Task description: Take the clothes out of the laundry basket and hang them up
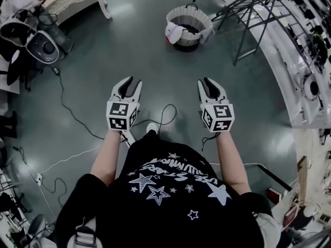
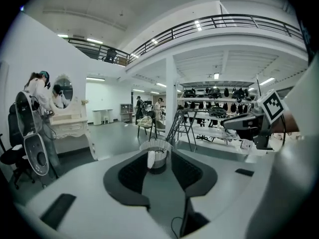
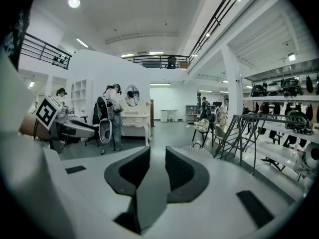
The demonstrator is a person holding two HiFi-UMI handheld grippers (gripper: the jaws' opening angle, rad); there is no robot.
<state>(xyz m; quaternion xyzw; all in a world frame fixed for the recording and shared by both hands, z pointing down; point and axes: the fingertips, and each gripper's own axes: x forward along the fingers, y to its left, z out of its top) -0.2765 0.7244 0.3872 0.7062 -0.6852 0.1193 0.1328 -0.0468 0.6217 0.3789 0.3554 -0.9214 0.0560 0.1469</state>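
Closest to the lens was the person's black shirt [image 1: 170, 195] printed with white stars, and two bare forearms reached forward from it, one gripper in each hand. On the left, the left gripper [image 1: 131, 81] was held out over the grey floor [image 1: 129, 50] with its jaws partly apart, a moderate gap with nothing in it and nothing touching the pads; through that gap its own view showed only the distant basket. To its right, the right gripper [image 1: 207, 82] was level with it and well apart from it, jaws open by a narrower gap, also empty and touching nothing. Each gripper carried one marker cube, so two cubes in all. One laundry basket [image 1: 201, 19] stood on the floor ahead of both grippers, well apart from them and roughly between their lines of aim. The clothes [image 1: 174, 33] were in it, with a white piece draped over its left rim and darker cloth inside. Further right, one folding metal drying rack [image 1: 248, 14] stood near the basket, with no clothes on the bars that showed. Loose cables [image 1: 67, 107] trailed across the floor at the left.
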